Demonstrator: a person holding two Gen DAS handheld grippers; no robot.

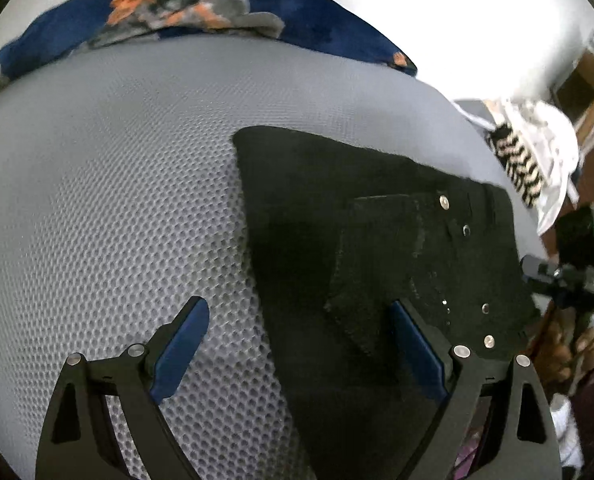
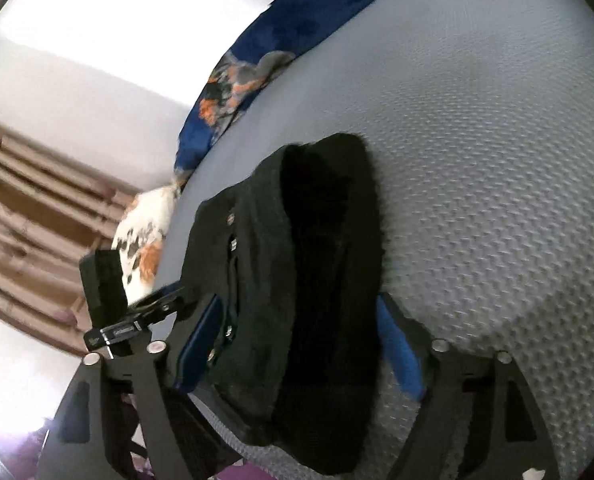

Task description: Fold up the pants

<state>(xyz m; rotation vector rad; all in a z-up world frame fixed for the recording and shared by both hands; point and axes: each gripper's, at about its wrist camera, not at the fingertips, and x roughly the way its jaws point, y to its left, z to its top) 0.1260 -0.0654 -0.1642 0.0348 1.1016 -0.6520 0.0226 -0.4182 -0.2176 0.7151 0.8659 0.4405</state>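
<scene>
Right now my left gripper (image 1: 299,354) is spread wide, pinching nothing; one blue pad (image 1: 181,350) hangs over the grey mesh mattress (image 1: 109,200) and the other over the black pants (image 1: 377,240), lower centre of the left wrist view. Those pants lie folded into a compact block on the mattress, filling the centre right of that view, their metal rivets (image 1: 443,201) showing near the right edge. My right gripper (image 2: 301,344) is spread too, jaws on either side of the folded pants (image 2: 317,280) without pressing them, at the lower centre of its view. A blue floral blanket (image 1: 217,12) is bunched along the top. No containers show in either view.
</scene>
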